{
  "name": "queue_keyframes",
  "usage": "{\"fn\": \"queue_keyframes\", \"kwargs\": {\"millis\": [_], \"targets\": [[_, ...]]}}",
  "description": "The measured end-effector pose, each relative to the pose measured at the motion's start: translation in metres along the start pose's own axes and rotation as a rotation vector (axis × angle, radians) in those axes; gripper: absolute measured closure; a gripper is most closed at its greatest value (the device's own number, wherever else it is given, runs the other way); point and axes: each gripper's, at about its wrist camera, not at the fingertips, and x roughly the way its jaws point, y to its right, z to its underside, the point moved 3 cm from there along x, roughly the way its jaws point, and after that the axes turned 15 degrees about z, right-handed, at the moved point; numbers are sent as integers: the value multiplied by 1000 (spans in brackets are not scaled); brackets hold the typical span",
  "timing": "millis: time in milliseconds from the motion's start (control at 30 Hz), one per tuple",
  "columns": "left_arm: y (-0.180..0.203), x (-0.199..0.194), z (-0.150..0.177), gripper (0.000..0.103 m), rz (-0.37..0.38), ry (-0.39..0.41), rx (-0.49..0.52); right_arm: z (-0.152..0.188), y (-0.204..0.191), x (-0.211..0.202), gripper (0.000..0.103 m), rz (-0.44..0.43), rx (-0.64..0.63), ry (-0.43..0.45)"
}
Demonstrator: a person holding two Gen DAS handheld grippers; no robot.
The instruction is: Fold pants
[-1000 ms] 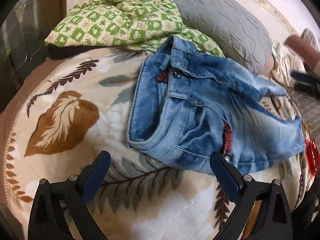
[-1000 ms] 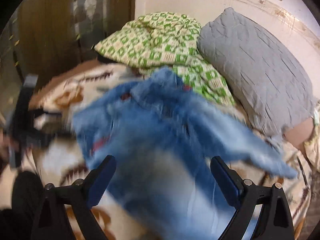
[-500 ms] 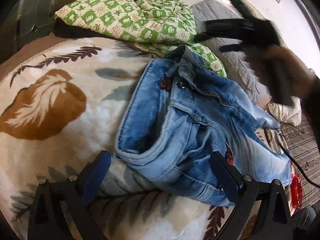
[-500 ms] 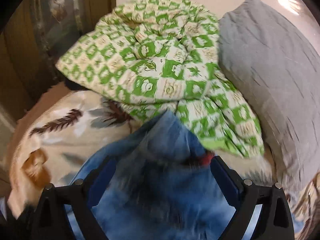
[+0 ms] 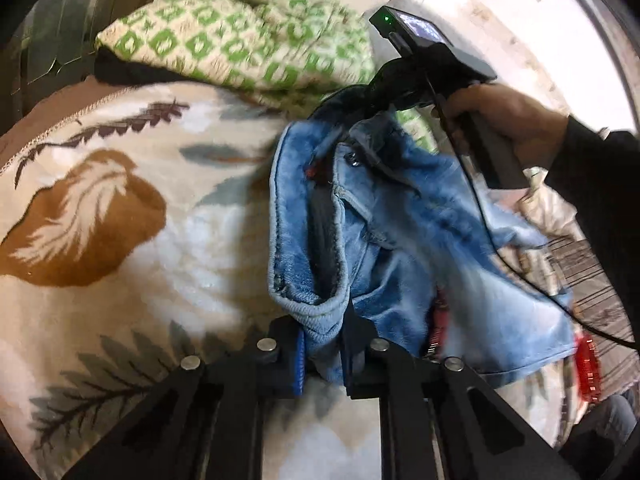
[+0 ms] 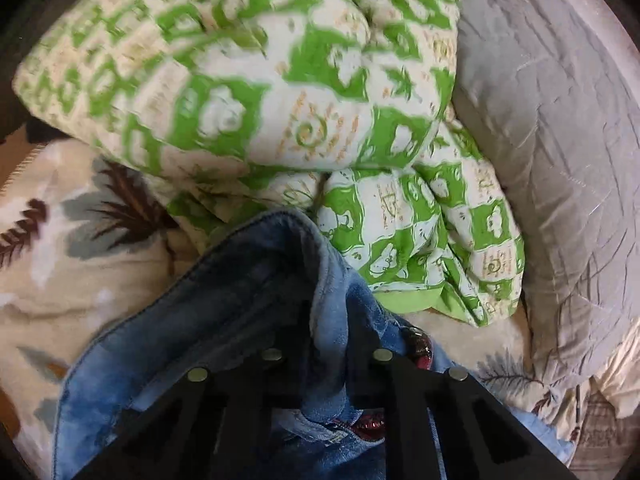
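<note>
Half a second ago both tools were standing wide above the pants [image 5: 384, 240]; now each one is closing on the denim. The left tool [image 5: 322, 356] is pinching a thick rolled edge at 6 o'clock of its view, and the right tool [image 6: 324, 364] is clamping the far waist part — seen at 12 o'clock from the left camera. So, I judge, the grasp is done and the lifting or spreading is starting. The pants are lying crumpled on the bed's leaf-pattern blanket [image 5: 120, 240], soft and fleecy, just beside the green checked quilt [image 6: 260, 80] and the grey pillow [image 6: 560, 140].
</note>
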Motion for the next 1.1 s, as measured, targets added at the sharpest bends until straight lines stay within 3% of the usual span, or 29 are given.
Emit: {"fn": "queue_keyframes", "kwargs": {"millis": [233,367,533,633,767,800,833,867,900,967,1100], "targets": [[24,-73,5,89,70,131,30,-17,7,-104,90,-129,-57,188],[9,-112,8,89,45,193,-19,-32,-30,-144,90,-208,-88,213],[-35,-126,22,89,-82,167,-97,-43,-104,-136,90,-259,-125,171],[-55,-116,33,89,-119,105,-127,-39,-147,-111,90,-229,-158,130],[-64,-99,42,87,-166,29,-116,-24,-163,-74,88,-225,-140,70],[-64,-99,42,81,-170,29,-114,-22,-161,-71,83,-241,-126,69],[-62,-102,41,73,-184,39,-104,-21,-158,-70,56,-248,-124,64],[-60,-104,40,40,-196,47,-98,-20,-151,-72,16,-240,-121,67],[-57,-109,39,3,-208,57,-90,-19,-143,-77,6,-230,-112,91],[-46,-123,36,0,-217,100,-57,-19,-120,-92,4,-223,-94,141],[-18,-143,27,0,-247,119,22,-4,-63,-118,4,-283,-23,151]]}}
